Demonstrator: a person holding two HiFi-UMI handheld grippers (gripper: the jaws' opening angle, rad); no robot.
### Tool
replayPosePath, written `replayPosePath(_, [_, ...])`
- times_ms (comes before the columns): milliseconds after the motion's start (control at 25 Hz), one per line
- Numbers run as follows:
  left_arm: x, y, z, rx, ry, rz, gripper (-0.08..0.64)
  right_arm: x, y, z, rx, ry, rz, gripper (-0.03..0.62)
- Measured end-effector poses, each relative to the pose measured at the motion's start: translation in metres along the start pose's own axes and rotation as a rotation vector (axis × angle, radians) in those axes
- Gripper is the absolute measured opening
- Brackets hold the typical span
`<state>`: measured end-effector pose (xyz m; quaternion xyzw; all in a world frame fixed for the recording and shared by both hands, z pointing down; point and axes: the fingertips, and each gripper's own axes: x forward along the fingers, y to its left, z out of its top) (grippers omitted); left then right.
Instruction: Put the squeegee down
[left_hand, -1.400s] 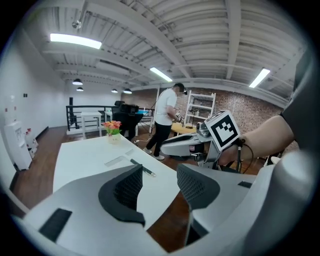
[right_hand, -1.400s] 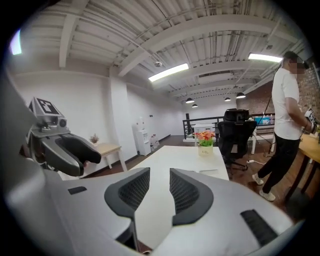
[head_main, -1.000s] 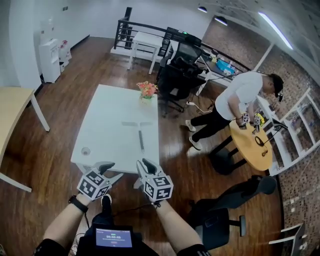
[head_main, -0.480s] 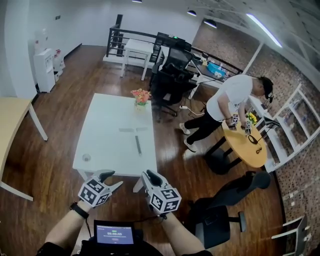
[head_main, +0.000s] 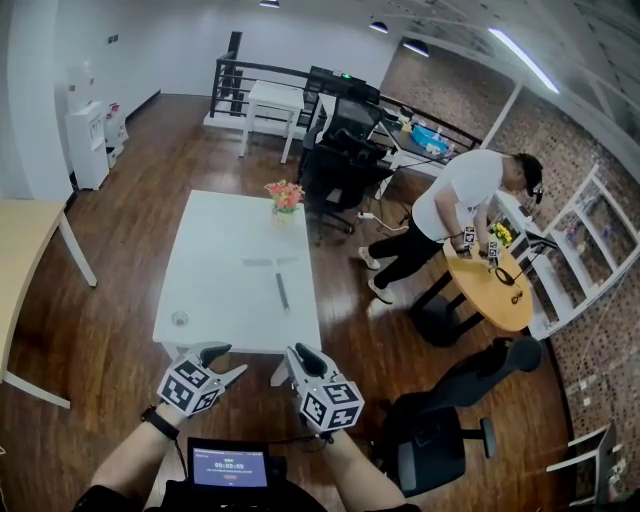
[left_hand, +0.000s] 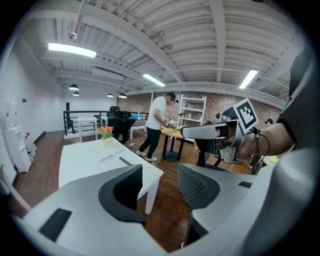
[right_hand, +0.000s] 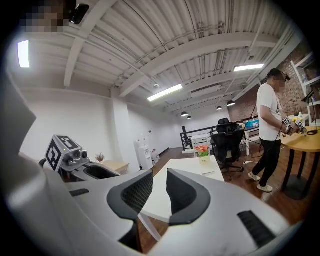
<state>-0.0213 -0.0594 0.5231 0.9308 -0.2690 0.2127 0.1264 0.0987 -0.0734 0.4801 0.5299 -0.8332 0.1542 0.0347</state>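
The squeegee lies flat on the white table, its pale blade towards the far end and its dark handle pointing at me. It also shows small in the left gripper view as the squeegee. My left gripper hovers just off the table's near edge, open and empty, as the left gripper confirms. Beside it, my right gripper is open by a narrow gap with nothing in it; the right gripper shows table through that gap. Both are well short of the squeegee.
A flower pot stands at the table's far end and a small round cup near its front left corner. A person bends over a round wooden table at right. An office chair is close on my right, a wooden desk at left.
Both grippers have drawn back a little from the table's near edge towards me. The squeegee has stayed where it lies on the table.
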Motion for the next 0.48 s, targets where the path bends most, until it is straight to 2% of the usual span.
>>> replayPosePath(480, [0.001, -0.0016, -0.0021, 0.003, -0.003, -0.013, 0.224, -0.0004, 0.0056, -0.0027, 0.001, -0.002, -0.012, 0.109])
